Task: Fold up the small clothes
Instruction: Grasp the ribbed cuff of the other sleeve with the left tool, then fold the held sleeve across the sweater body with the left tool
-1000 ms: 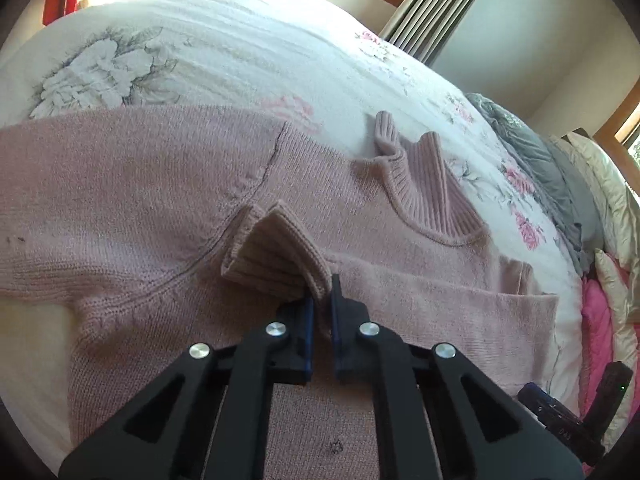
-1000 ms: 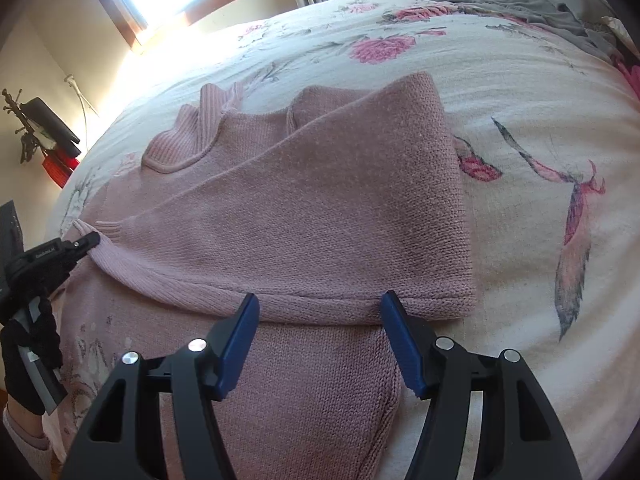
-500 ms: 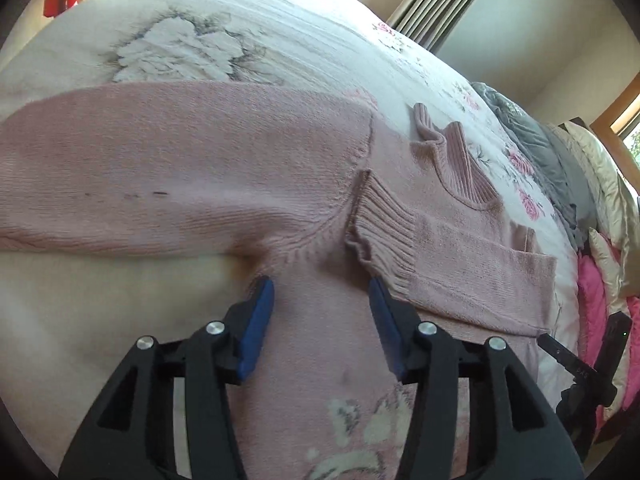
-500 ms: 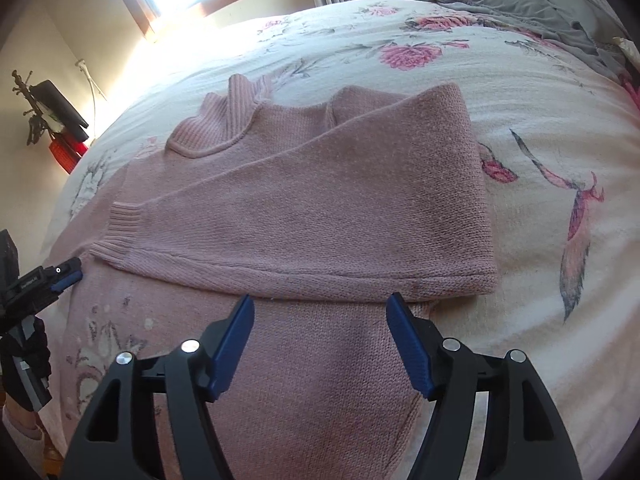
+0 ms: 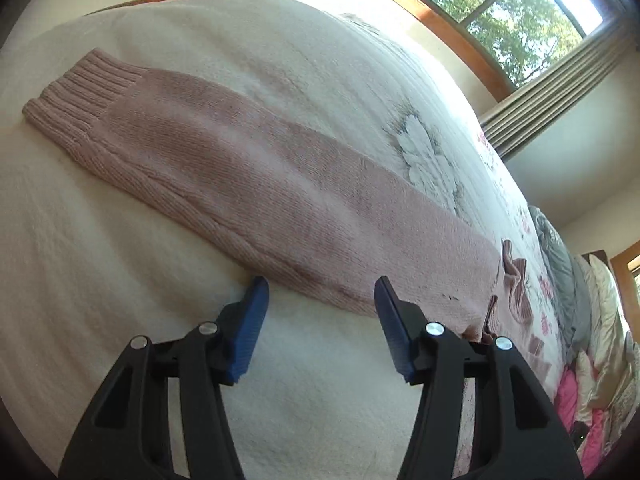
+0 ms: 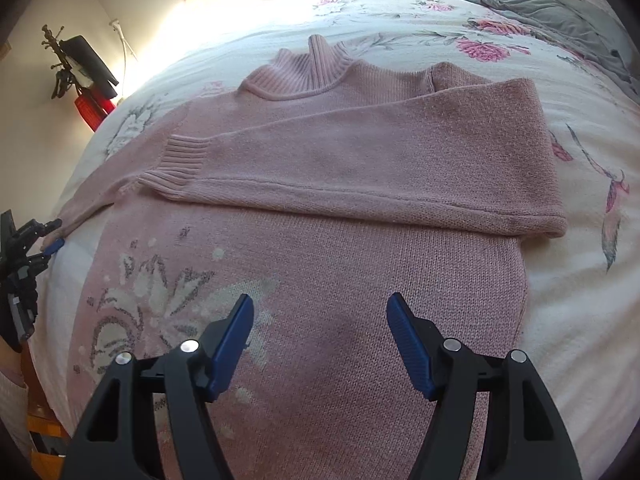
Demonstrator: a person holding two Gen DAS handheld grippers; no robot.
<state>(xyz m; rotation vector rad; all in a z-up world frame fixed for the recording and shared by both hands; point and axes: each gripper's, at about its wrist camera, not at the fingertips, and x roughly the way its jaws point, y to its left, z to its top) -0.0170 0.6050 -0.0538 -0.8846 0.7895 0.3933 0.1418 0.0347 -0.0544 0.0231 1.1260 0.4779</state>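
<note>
A pink knit sweater point(image 6: 340, 264) lies flat on the bed, collar point(image 6: 304, 76) at the far side. One sleeve point(image 6: 360, 160) is folded across the chest, its ribbed cuff point(image 6: 180, 160) toward the left. The other sleeve point(image 5: 260, 184) stretches out straight over the white cover, ending in a ribbed cuff point(image 5: 80, 96). My left gripper point(image 5: 322, 298) is open just short of that sleeve's near edge, holding nothing; it also shows at the left edge of the right wrist view as the left gripper point(image 6: 48, 240). My right gripper point(image 6: 320, 320) is open above the sweater's lower front.
The bed cover point(image 6: 580, 300) is white with pink flowers. A grey blanket point(image 6: 552, 12) and pillows point(image 5: 600, 340) lie at the head end. A window point(image 5: 500, 8) with curtains is behind, and a red object point(image 6: 92, 108) stands by the wall beyond the bed's left edge.
My left gripper let go of the folded sleeve's cuff, opened, and swung left to the outstretched sleeve. My right gripper pulled back toward the hem and stayed open.
</note>
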